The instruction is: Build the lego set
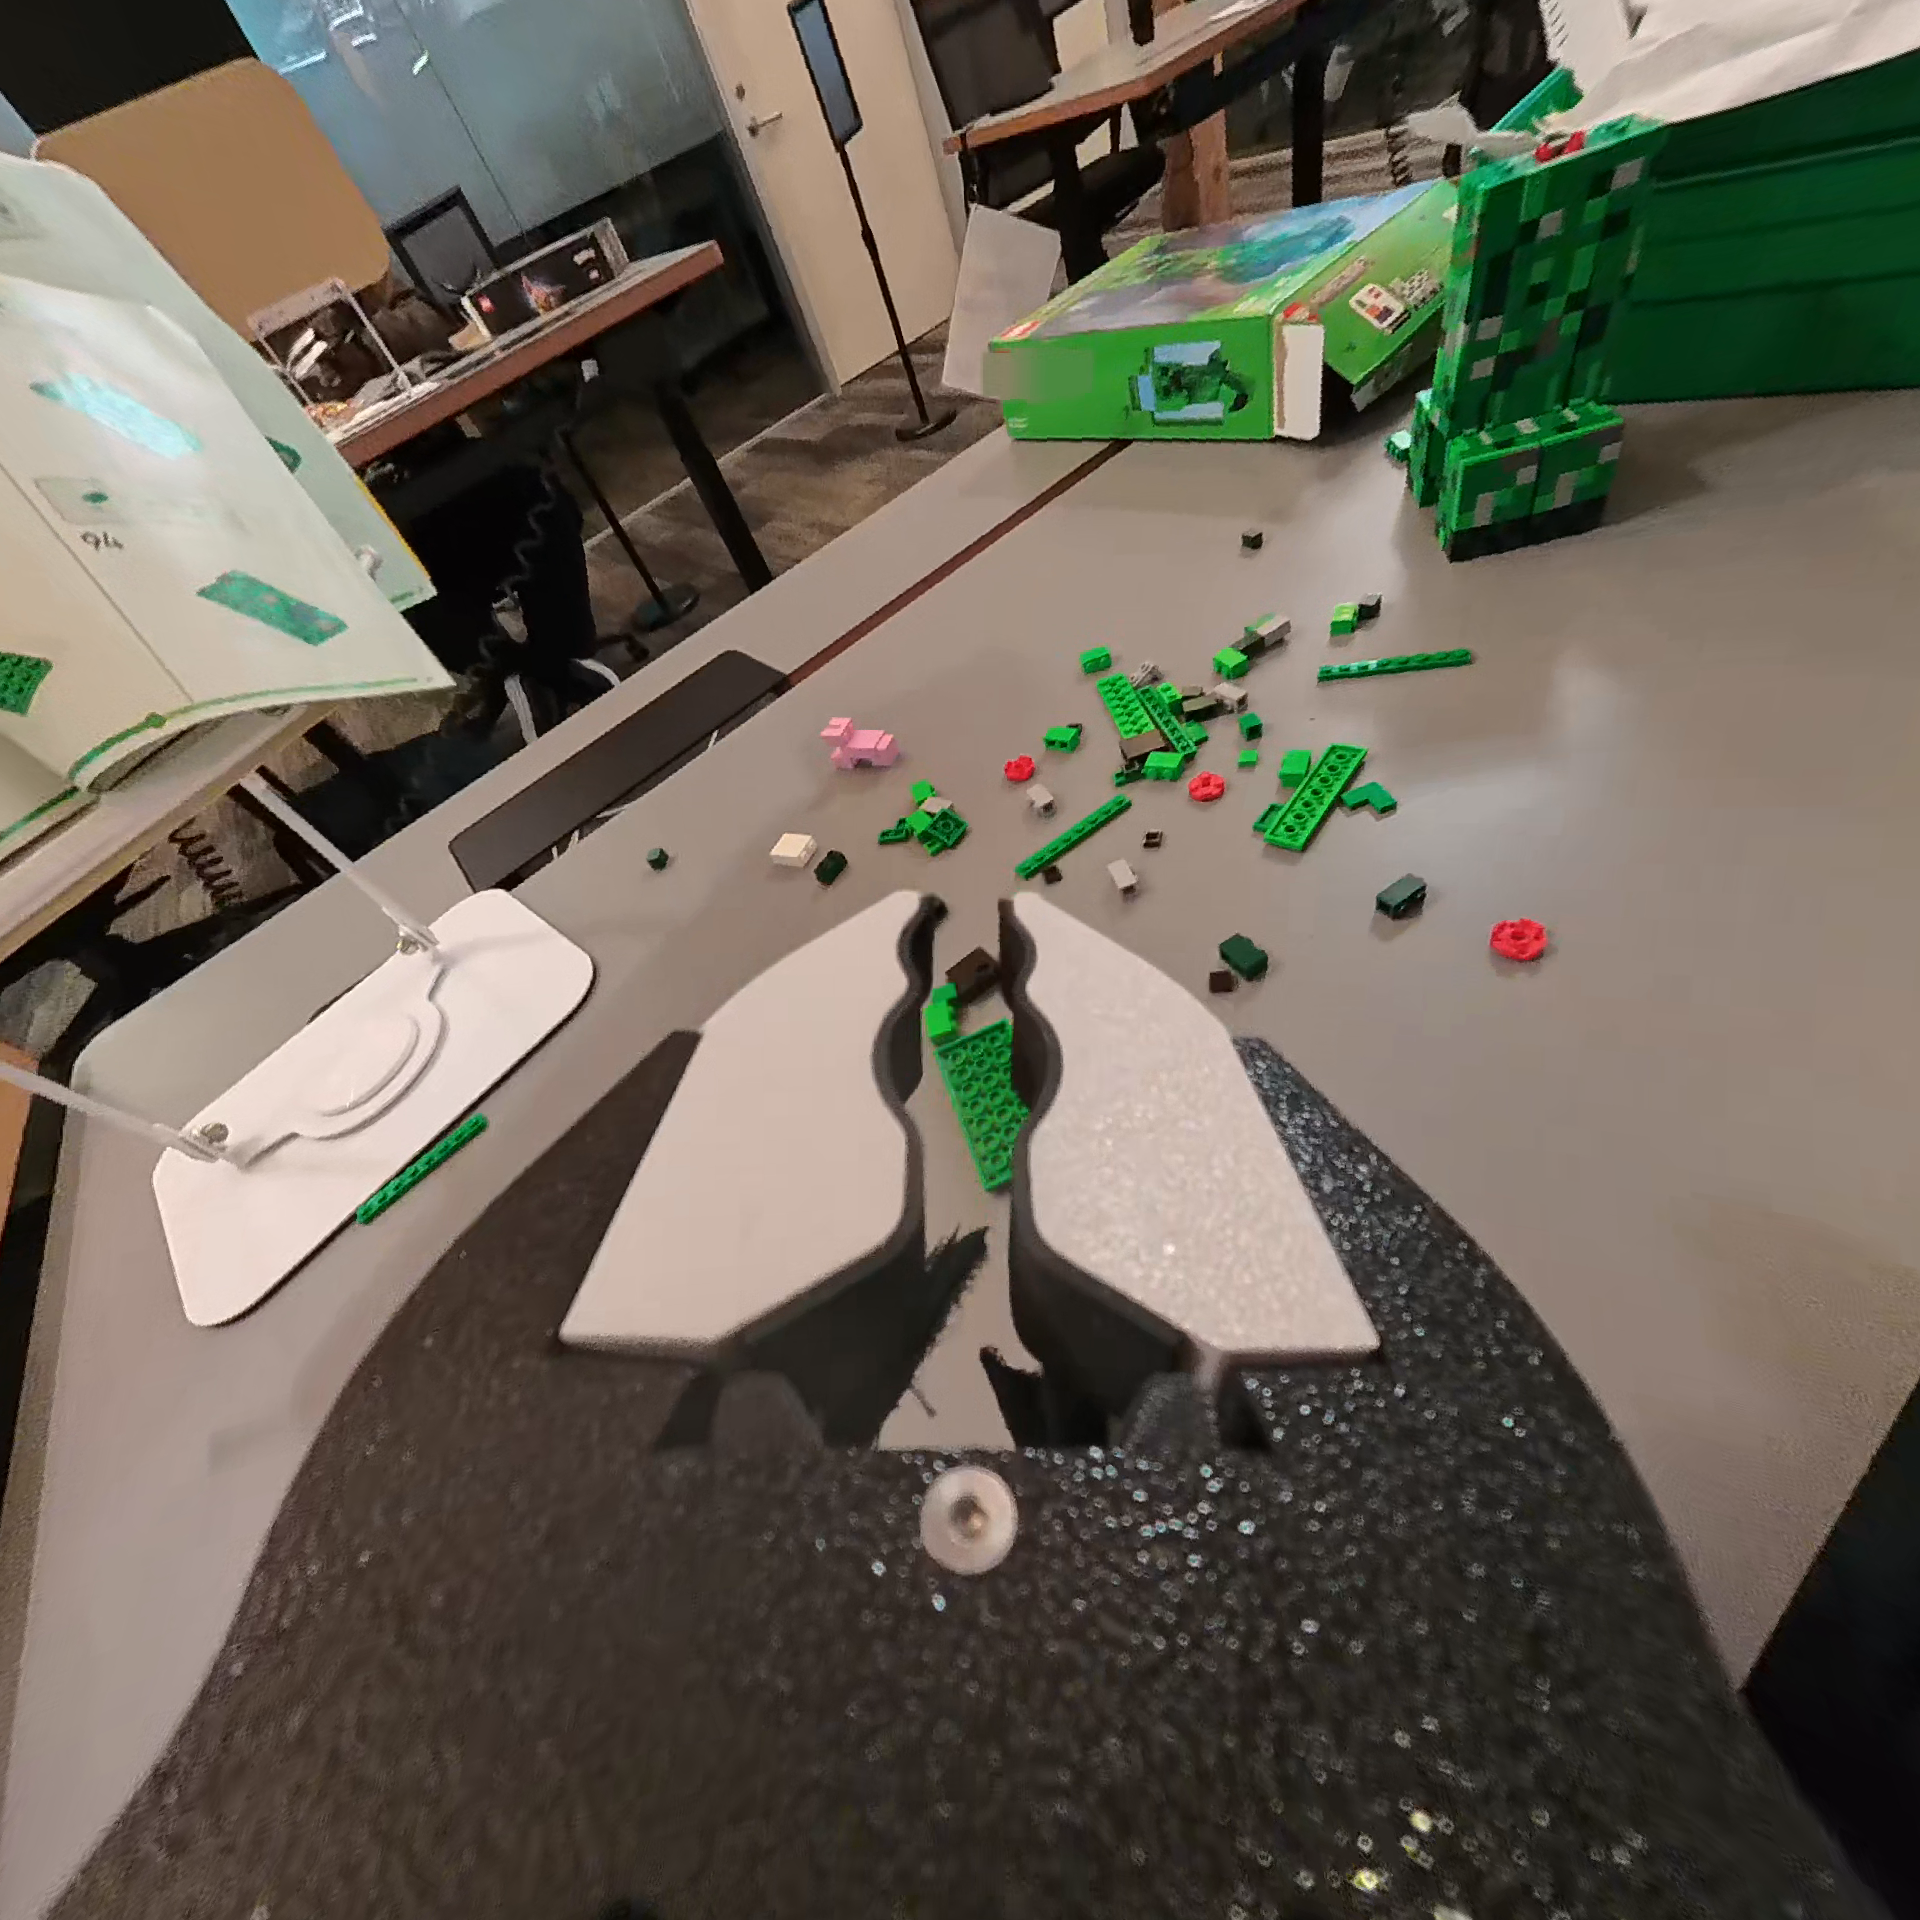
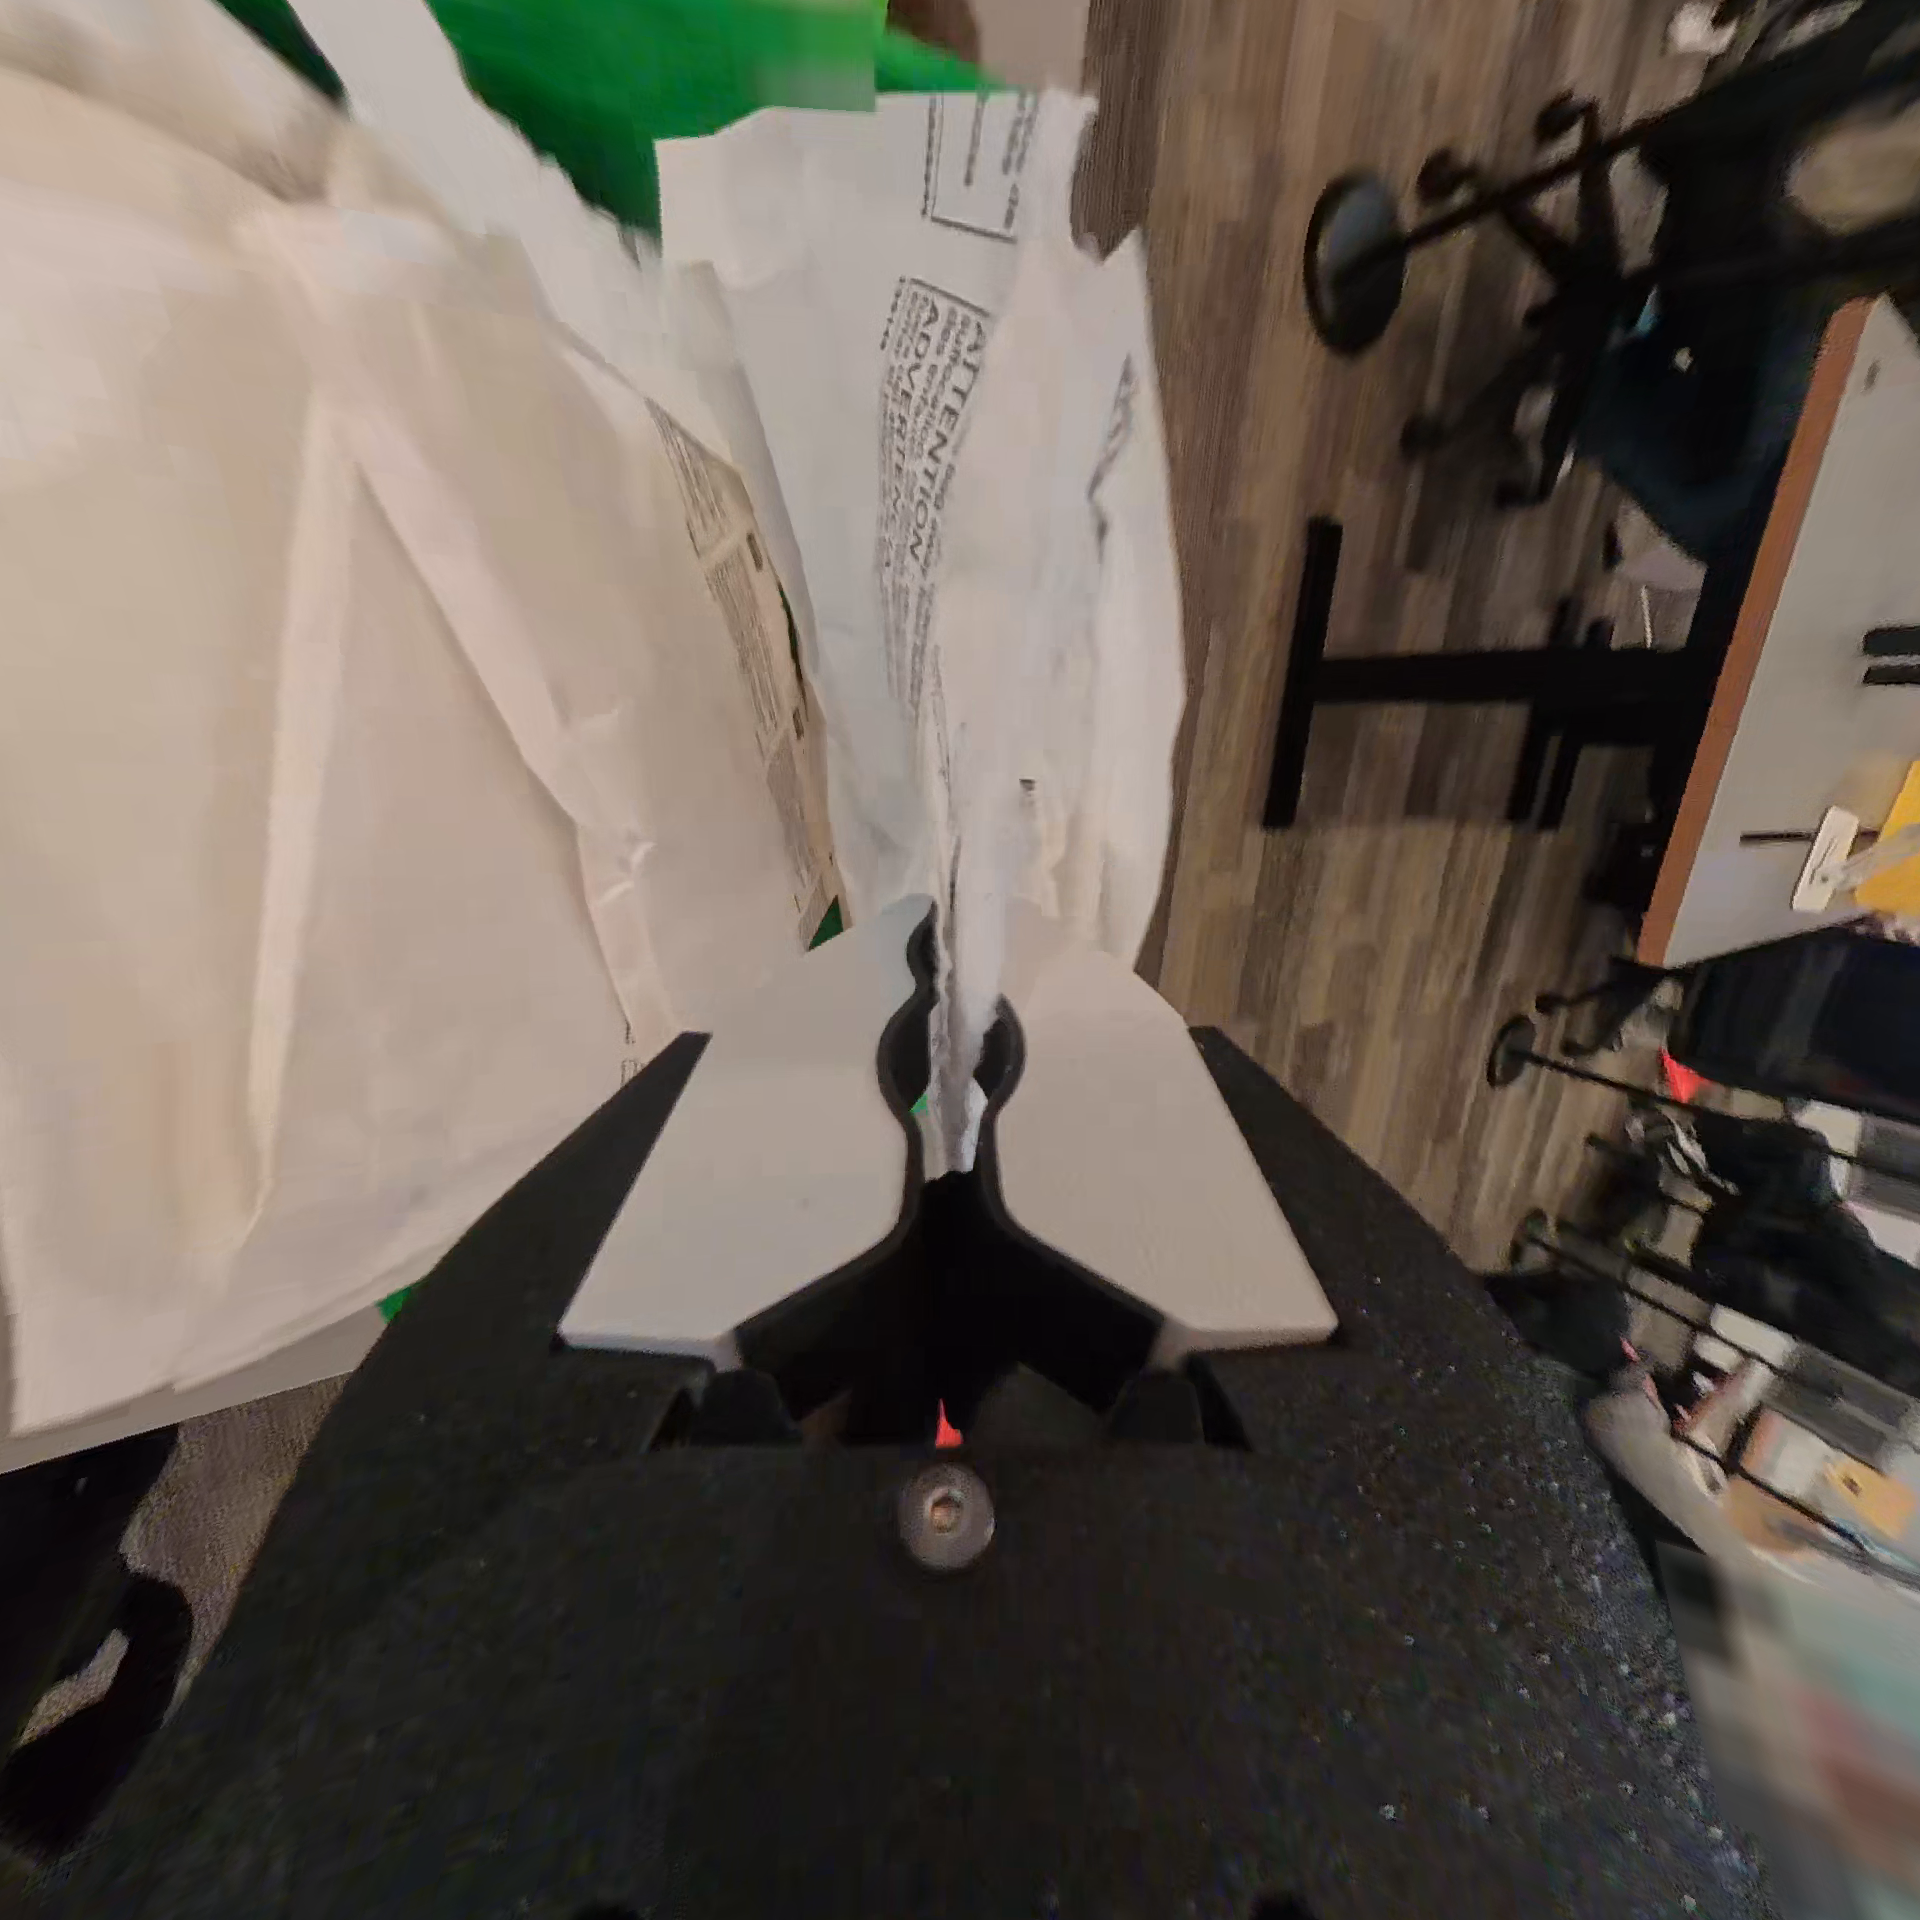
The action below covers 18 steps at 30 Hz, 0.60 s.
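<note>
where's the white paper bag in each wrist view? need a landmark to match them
Left wrist view: white paper bag at the top right corner, above the green box behind the green block figure.
Right wrist view: the bag fills the left and centre; the right tongs are shut on a fold of it.
Shared landmark: that green box, showing behind the bag at the top.
</note>
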Available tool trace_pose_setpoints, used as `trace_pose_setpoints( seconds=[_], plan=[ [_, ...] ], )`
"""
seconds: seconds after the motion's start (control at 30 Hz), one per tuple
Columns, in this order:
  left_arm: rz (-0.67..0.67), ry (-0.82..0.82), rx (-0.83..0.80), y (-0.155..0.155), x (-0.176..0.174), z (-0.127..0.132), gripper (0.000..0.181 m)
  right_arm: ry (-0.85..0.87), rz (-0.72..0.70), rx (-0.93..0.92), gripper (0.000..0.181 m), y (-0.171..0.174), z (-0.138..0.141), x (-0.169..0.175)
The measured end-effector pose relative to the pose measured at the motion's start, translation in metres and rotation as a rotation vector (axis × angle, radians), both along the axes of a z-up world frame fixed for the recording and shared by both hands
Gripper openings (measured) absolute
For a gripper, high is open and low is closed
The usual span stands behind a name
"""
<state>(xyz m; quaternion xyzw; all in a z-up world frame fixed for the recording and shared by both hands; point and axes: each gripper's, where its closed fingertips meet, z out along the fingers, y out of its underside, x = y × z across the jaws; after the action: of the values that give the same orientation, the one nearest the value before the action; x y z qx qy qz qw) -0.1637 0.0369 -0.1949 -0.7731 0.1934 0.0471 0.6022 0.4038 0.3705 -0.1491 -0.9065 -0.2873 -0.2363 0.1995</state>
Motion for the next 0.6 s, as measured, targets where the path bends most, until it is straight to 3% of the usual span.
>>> trace_pose_setpoints(
  seconds=[0.17, 0.23, 0.4, 0.6],
  plan=[
    [0.010, -0.017, -0.026, -0.003, -0.004, -0.008, 0.011, -0.089, -0.077, -0.176, 0.002, 0.008, -0.059, 0.008],
    [0.010, -0.023, -0.040, -0.003, -0.005, -0.012, 0.011, -0.092, -0.081, -0.176, 0.001, 0.015, -0.068, 0.006],
    [0.014, -0.035, -0.065, -0.004, -0.008, -0.020, 0.011, -0.082, -0.049, -0.186, 0.003, 0.019, -0.071, -0.008],
    [0.026, -0.056, -0.065, -0.007, -0.015, -0.023, 0.013, 0.084, -0.050, -0.112, 0.036, 0.007, -0.046, -0.013]
  ],
)
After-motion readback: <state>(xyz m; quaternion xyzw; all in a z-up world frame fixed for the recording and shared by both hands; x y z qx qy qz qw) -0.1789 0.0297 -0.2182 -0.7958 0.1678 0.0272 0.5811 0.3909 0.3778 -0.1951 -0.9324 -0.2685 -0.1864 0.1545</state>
